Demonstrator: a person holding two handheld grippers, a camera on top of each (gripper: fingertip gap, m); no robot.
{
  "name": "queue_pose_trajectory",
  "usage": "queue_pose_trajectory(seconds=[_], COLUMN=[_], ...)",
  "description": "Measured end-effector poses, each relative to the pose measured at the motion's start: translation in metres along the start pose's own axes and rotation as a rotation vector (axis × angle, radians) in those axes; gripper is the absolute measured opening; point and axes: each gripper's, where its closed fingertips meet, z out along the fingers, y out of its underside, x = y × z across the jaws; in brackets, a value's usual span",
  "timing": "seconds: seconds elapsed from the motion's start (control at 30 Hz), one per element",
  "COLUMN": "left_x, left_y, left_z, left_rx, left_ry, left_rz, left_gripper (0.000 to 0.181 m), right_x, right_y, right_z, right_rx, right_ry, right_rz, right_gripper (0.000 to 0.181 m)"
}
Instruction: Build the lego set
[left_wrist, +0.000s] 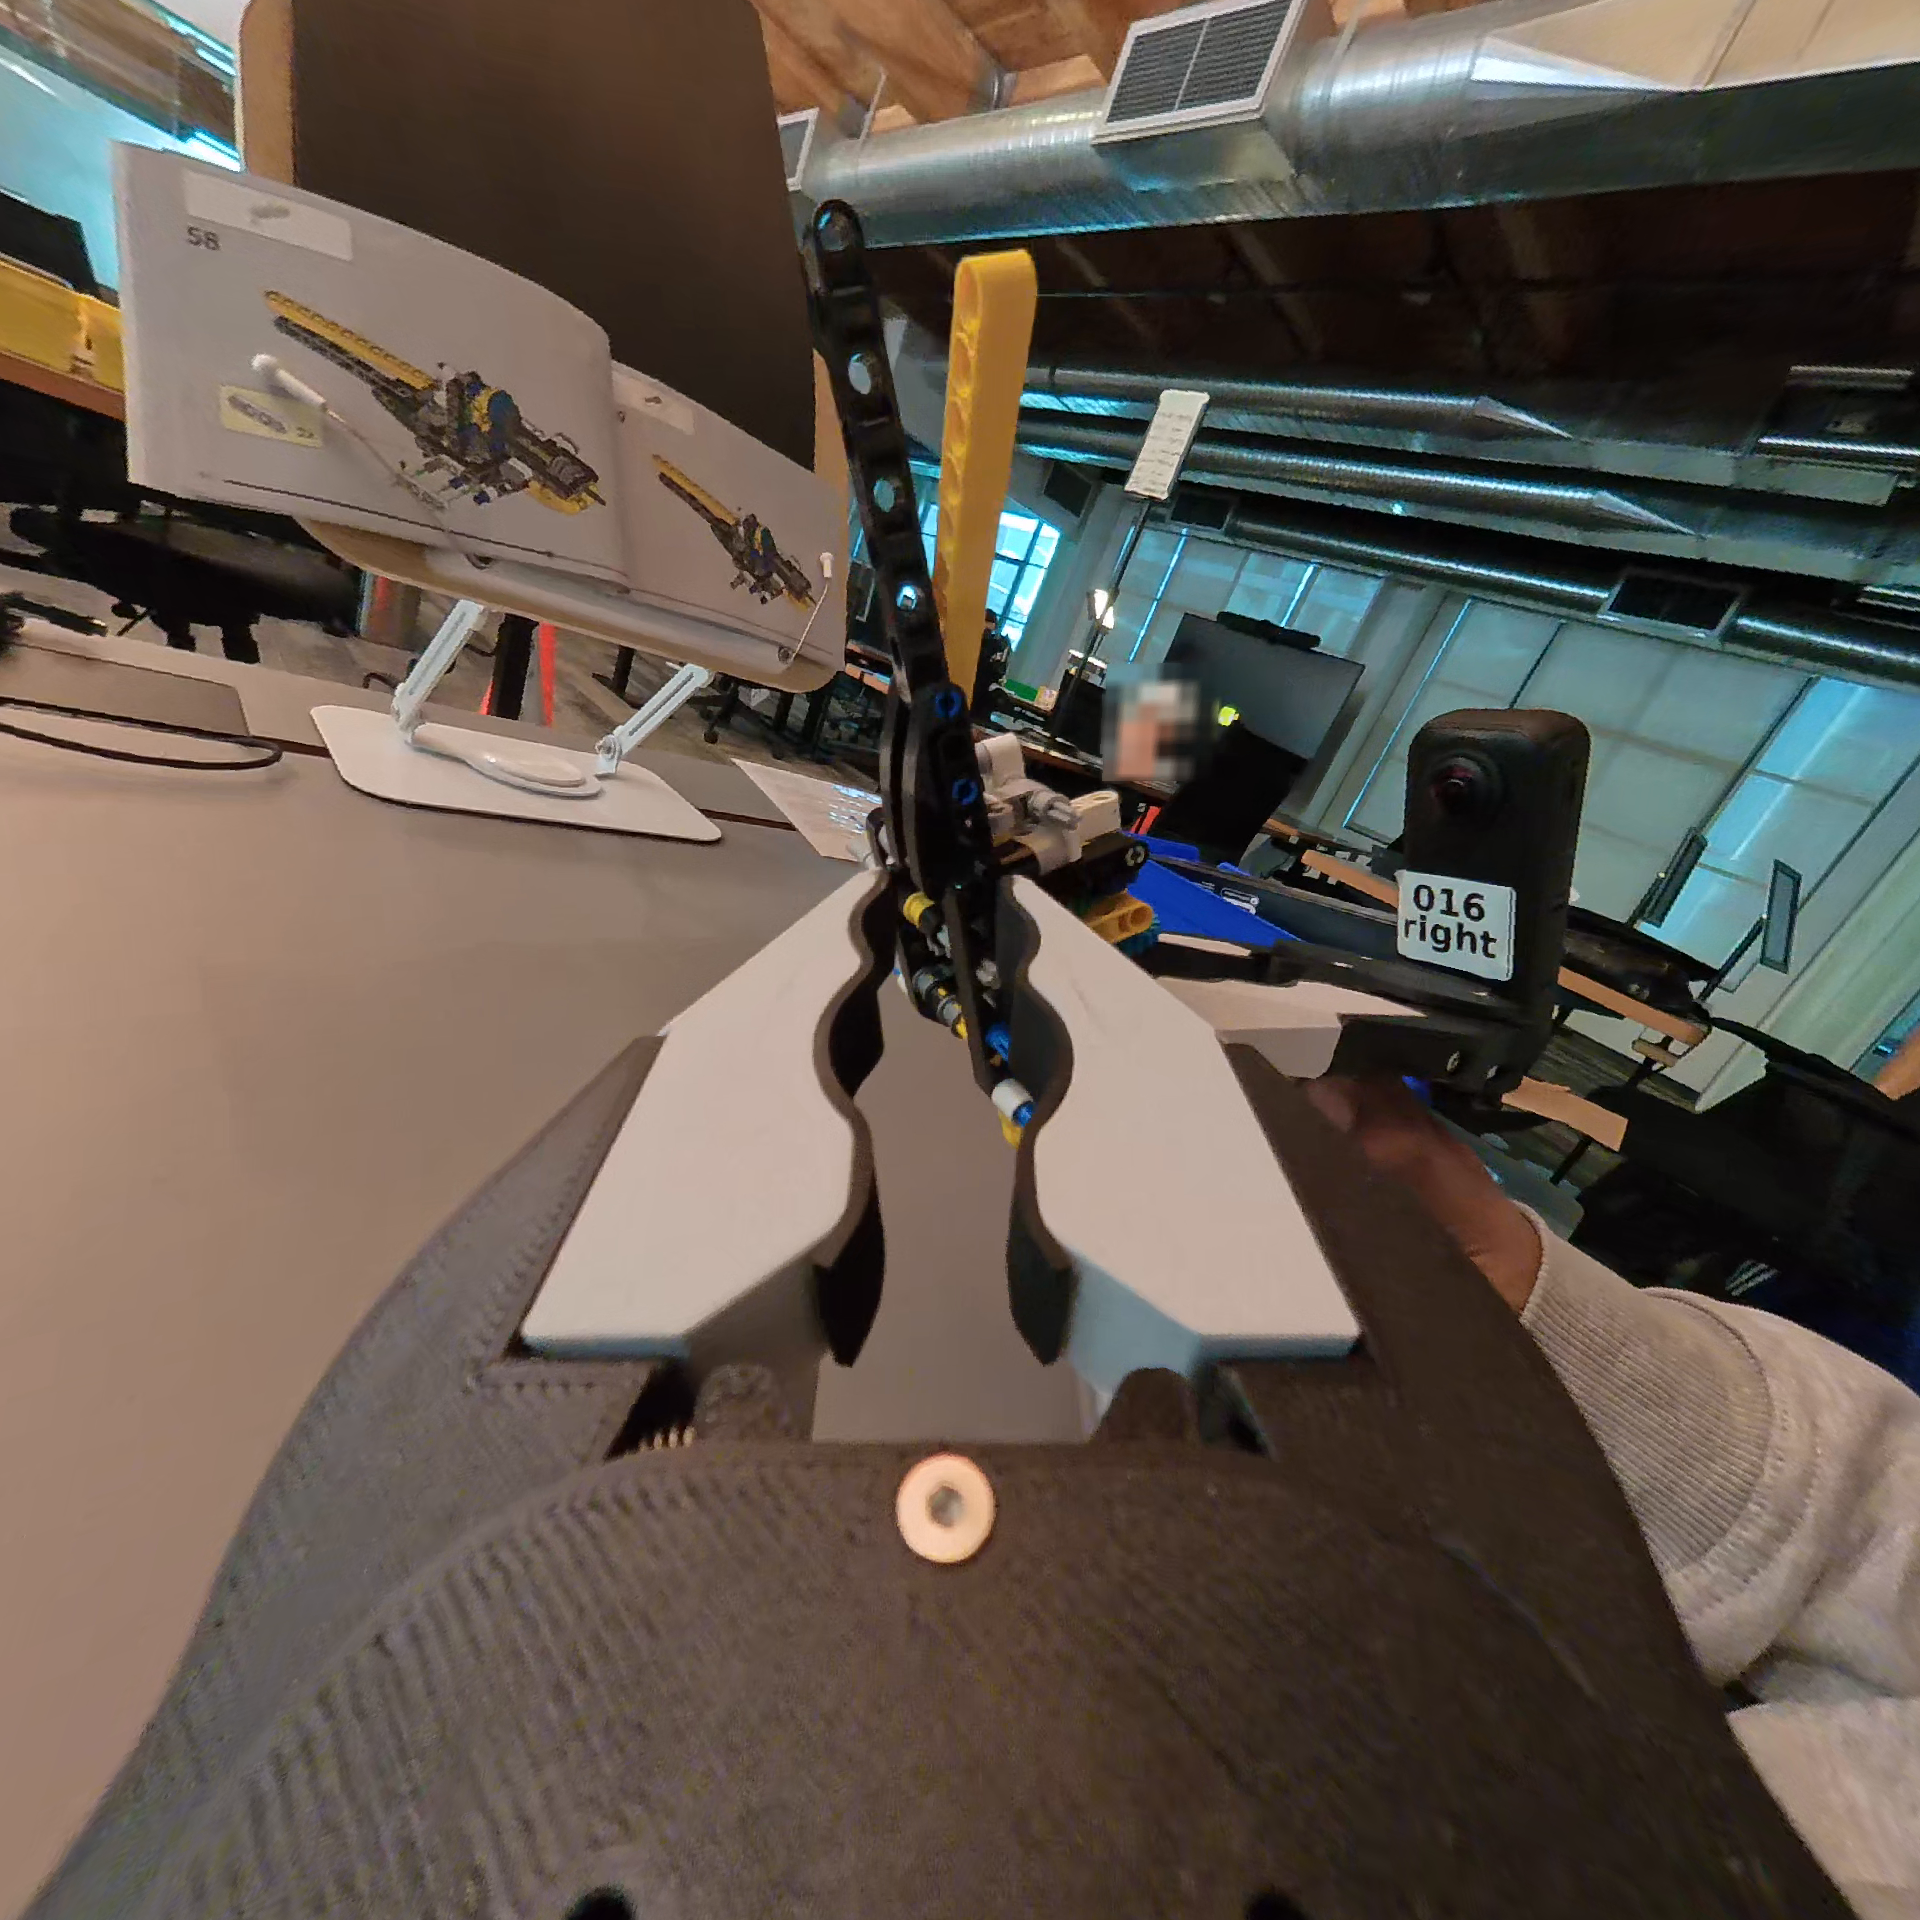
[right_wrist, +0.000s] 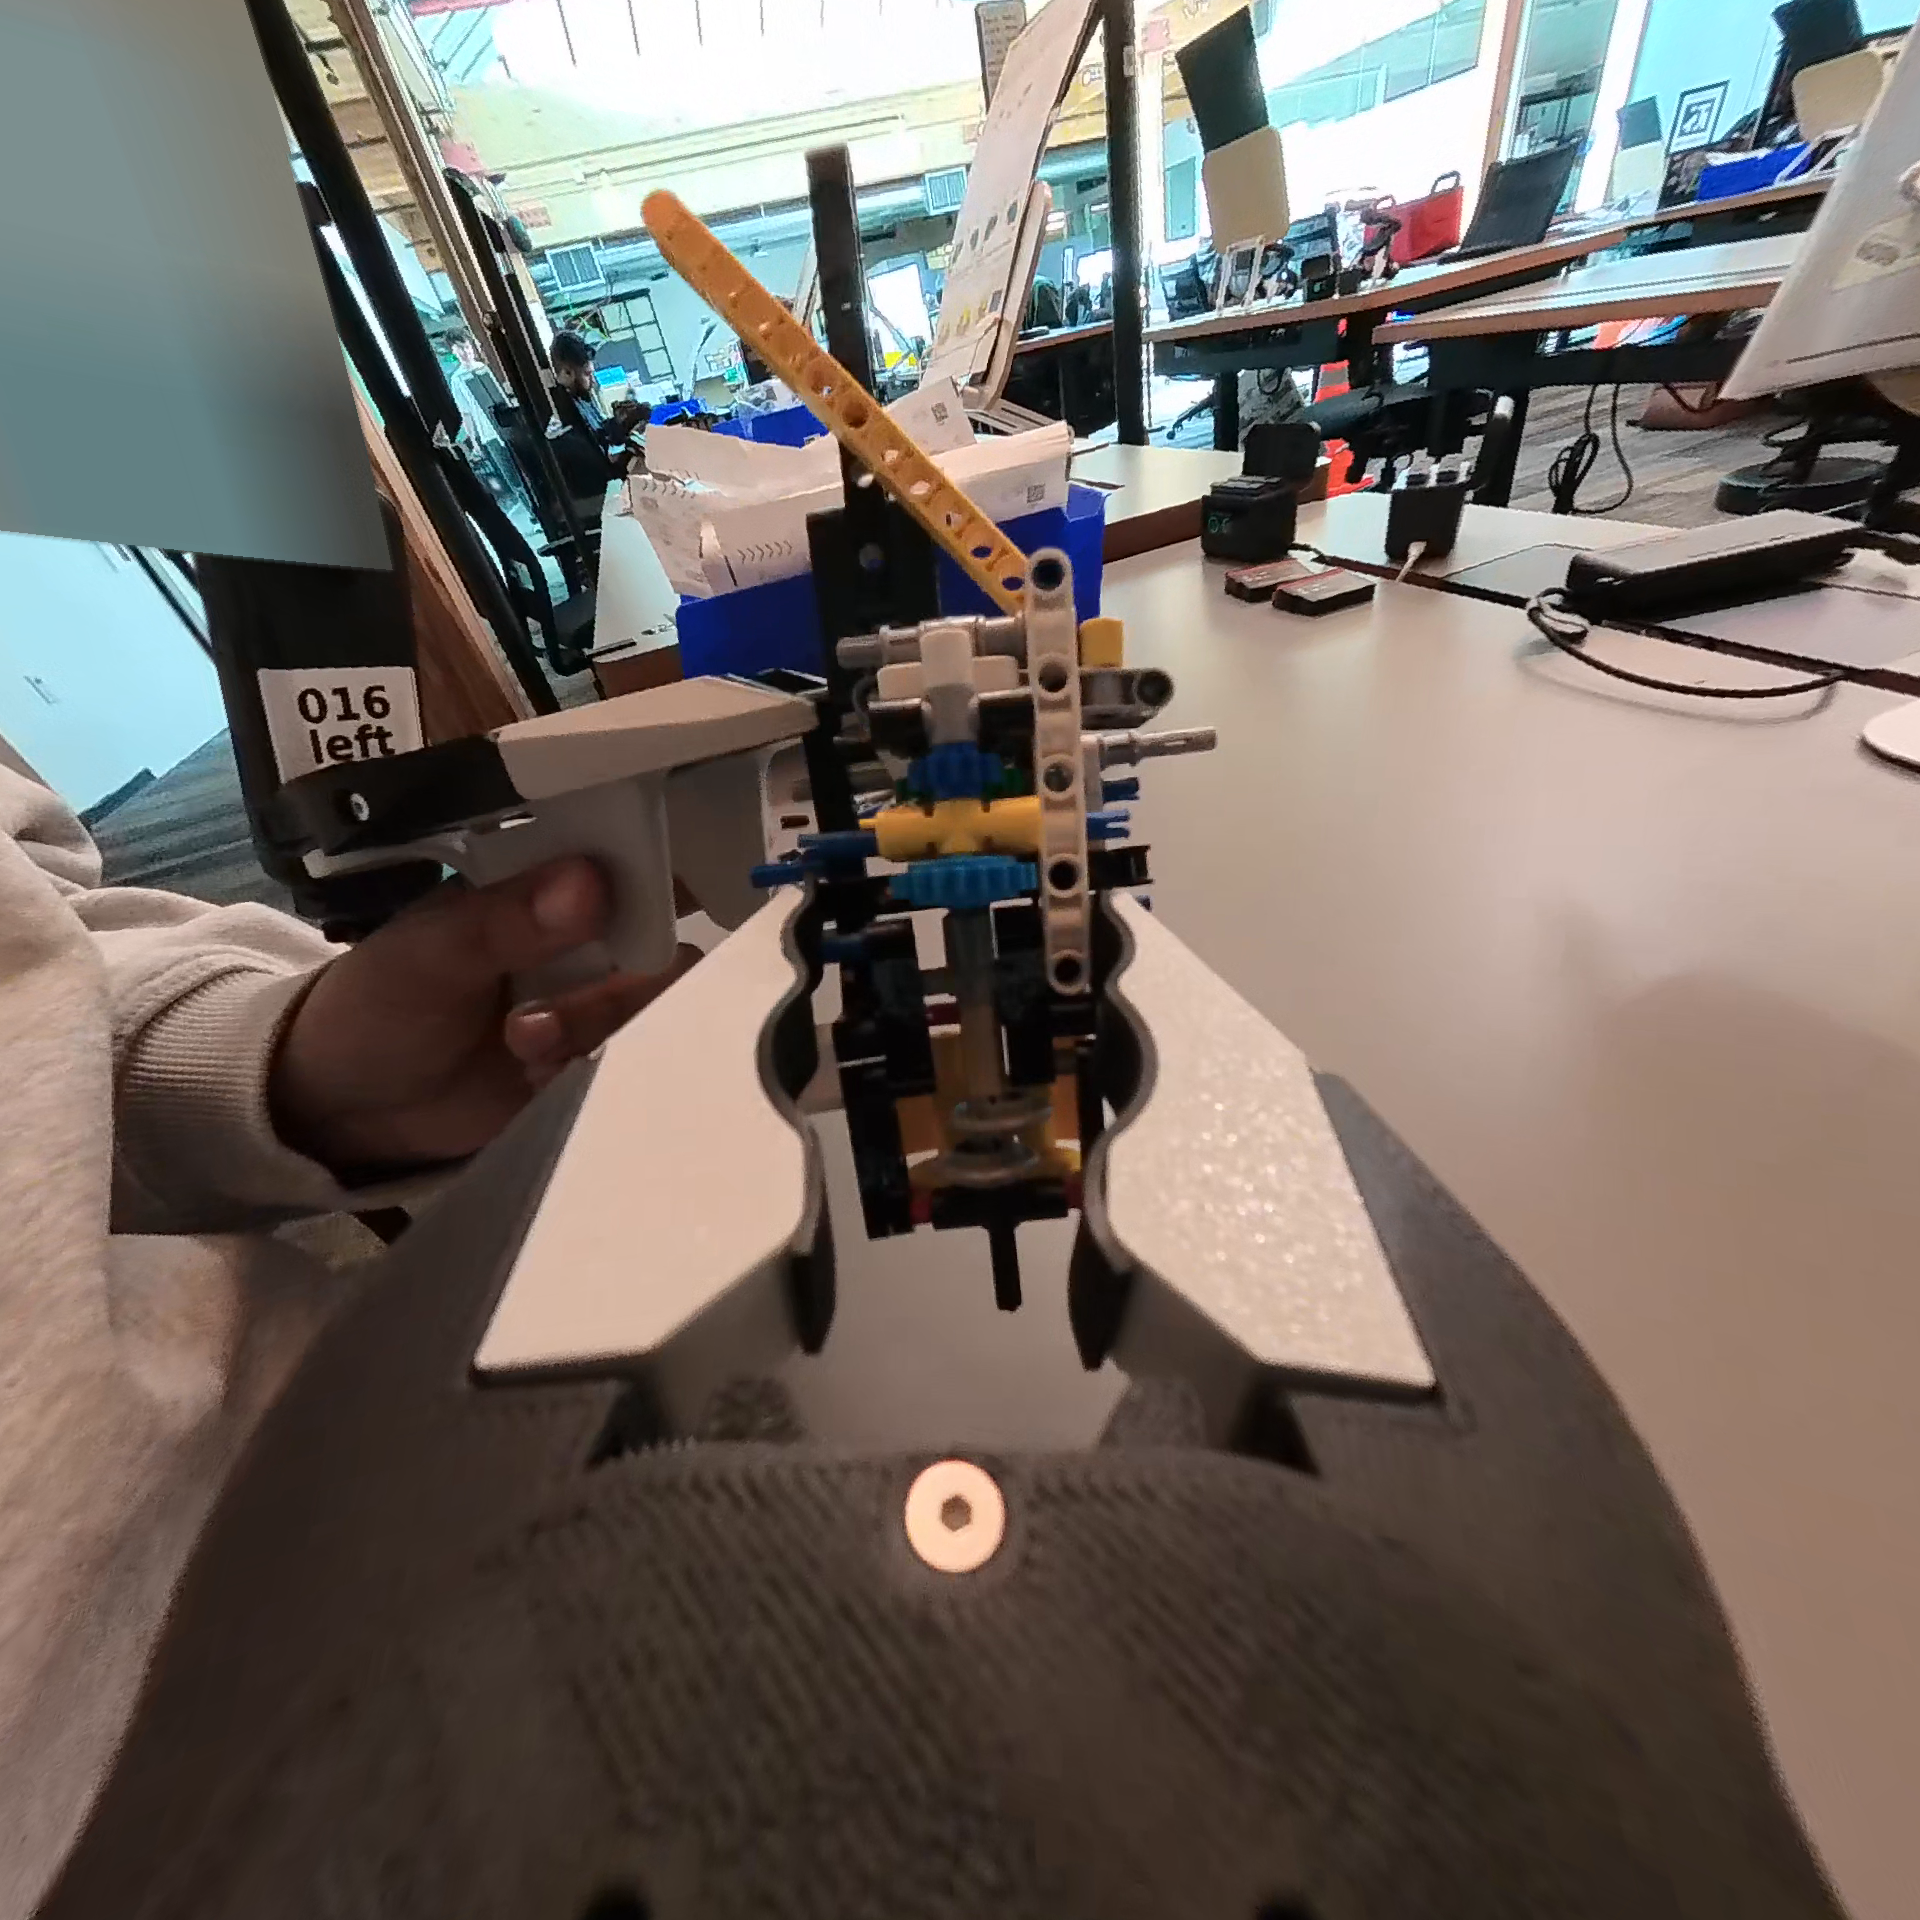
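Note:
The lego model (left_wrist: 935, 758) is a black, yellow and white Technic assembly held up above the grey table (left_wrist: 312, 987). A long black beam (left_wrist: 868, 416) and a long yellow beam (left_wrist: 982, 416) rise from it. My left gripper (left_wrist: 948, 914) is shut on the model's lower black side. In the right wrist view the model (right_wrist: 987, 831) shows blue gears, a white beam (right_wrist: 1055, 779) and the yellow beam (right_wrist: 831, 395). My right gripper (right_wrist: 956, 914) is shut on its body. The left gripper's fingers (right_wrist: 644, 748) reach in from the left.
An open instruction booklet (left_wrist: 364, 384) rests on a white stand at the back left. A blue bin (right_wrist: 727, 623) with paper bags stands behind the model. A power brick, cables and small chargers (right_wrist: 1704, 561) lie at the far right of the table (right_wrist: 1455, 883).

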Motion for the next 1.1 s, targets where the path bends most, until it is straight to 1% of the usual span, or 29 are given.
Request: queue_pose_trajectory(seconds=[0.03, 0.27, 0.8, 0.93, 1.03, 1.1], left_x=[0.0014, 0.0022, 0.0035, -0.0003, -0.001, 0.0023], left_y=[0.0004, 0.0023, -0.0002, 0.0006, 0.0009, -0.0008], left_z=[0.0002, 0.002, 0.0022, 0.0018, 0.0021, 0.0021], left_rx=[-0.003, -0.02, -0.008, -0.005, 0.003, 0.019], left_ry=[0.007, 0.023, 0.055, 0.053, 0.058, 0.083], left_rz=[0.003, -0.004, -0.049, -0.088, -0.121, -0.134], left_gripper=[0.013, 0.01, 0.007, 0.009, 0.01, 0.018], right_x=[-0.0001, 0.0033, 0.0038, 0.0052, 0.0063, 0.0063], right_y=[0.001, 0.0034, 0.0061, 0.0016, -0.0004, -0.0023], right_z=[0.0005, -0.0009, 0.0017, -0.0002, -0.0021, -0.0034], right_rx=[-0.007, -0.032, -0.037, -0.021, -0.042, -0.054], right_ry=[0.001, 0.018, 0.024, 0.045, 0.076, 0.098], right_rz=[-0.003, -0.029, -0.042, -0.069, -0.125, -0.175], right_gripper=[0.05, 0.05, 0.05, 0.05, 0.05, 0.05])
